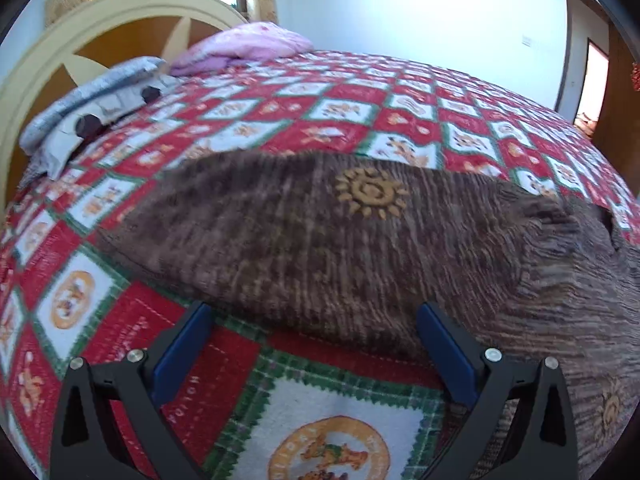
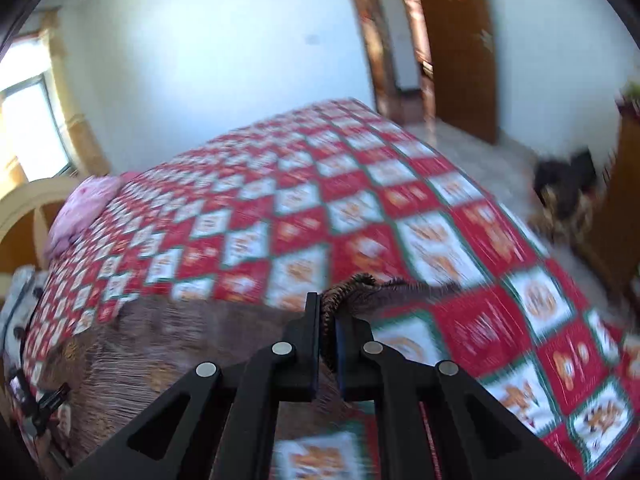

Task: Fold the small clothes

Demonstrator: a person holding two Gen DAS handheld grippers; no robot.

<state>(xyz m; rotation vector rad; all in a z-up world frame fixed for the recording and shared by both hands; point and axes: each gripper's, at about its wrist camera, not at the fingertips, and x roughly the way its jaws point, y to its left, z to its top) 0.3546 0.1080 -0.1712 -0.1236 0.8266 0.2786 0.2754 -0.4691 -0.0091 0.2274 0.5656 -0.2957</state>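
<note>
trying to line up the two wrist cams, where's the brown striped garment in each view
Left wrist: the brown striped garment spreads across the middle and lower right, on the quilt, beyond the open left gripper.
Right wrist: it lies at lower left, with an edge pinched in the shut right gripper at centre.
Shared landmark: the pink bundle at the quilt's far end.

A garment [image 1: 320, 240] lies spread on the bed [image 1: 400, 92], near its near edge. The left gripper [image 1: 316, 320] hangs over the garment's near hem, jaws apart. To the right, the right gripper [image 2: 328, 320] holds a garment edge between closed jaws. At the far left, beside the headboard [image 1: 80, 20], lie folded clothes [image 1: 100, 88] and a pillow [image 1: 248, 44].
</note>
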